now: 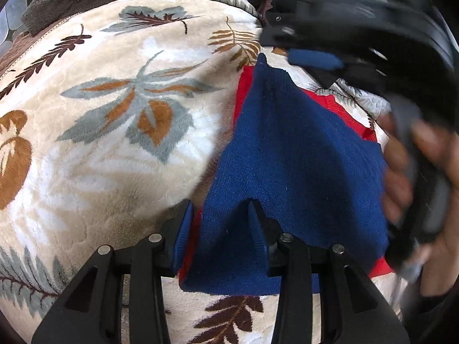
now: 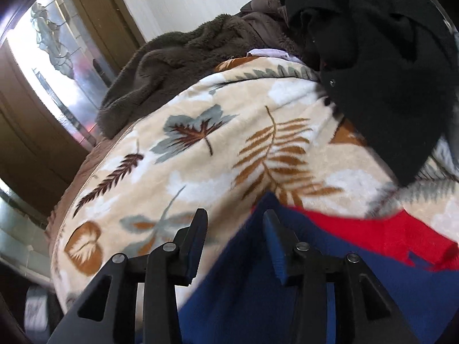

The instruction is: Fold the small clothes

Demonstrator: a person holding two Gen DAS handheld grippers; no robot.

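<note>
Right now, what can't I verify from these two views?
- Left wrist view: right gripper and hand are motion-blurred, so grip unclear.
- Right wrist view: blue and red garment cut off by the lower edge, blurred.
- Both: garment type and fold count can't be told.

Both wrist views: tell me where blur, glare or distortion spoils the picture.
Left wrist view: the right gripper and the hand holding it are motion-smeared; the blue garment is sharp. Right wrist view: the window is blown out, the red fabric is blurred, and fisheye bulges the leaf blanket.
</note>
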